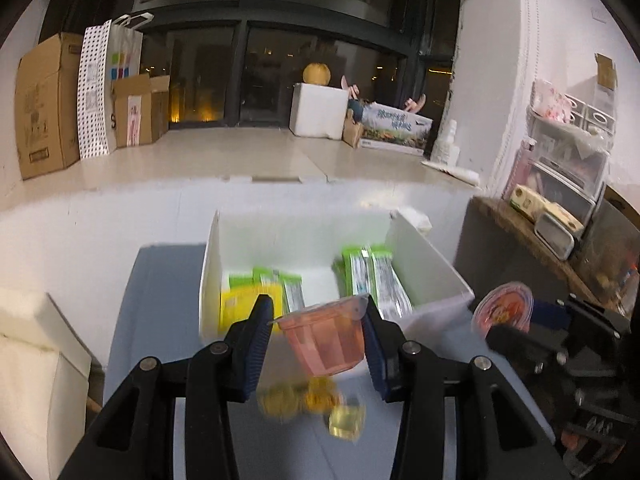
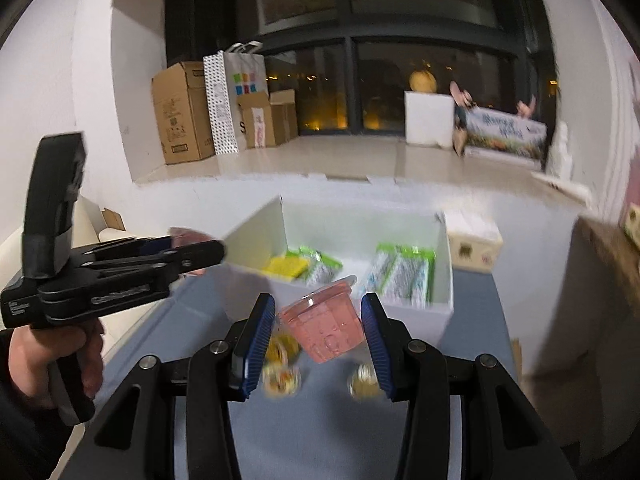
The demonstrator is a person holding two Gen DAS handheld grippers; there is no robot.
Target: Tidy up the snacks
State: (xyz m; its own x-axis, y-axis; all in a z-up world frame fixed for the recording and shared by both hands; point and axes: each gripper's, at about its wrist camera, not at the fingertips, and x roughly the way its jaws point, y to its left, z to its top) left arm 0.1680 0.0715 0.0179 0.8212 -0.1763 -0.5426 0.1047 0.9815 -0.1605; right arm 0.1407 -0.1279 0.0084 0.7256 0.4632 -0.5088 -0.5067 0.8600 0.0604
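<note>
Both my grippers, left (image 1: 320, 332) and right (image 2: 318, 330), are clamped on pink jelly cups (image 1: 326, 338) just before the white box (image 1: 436, 304). Thin, slick walls (sealed lids): squeeze mid-body, gently.

left gripper (image 1: 320, 320) clamping pink jelly cup (image 1: 326, 340), white box (image 1: 432, 264) behind

No legible text on any packaging.
</note>
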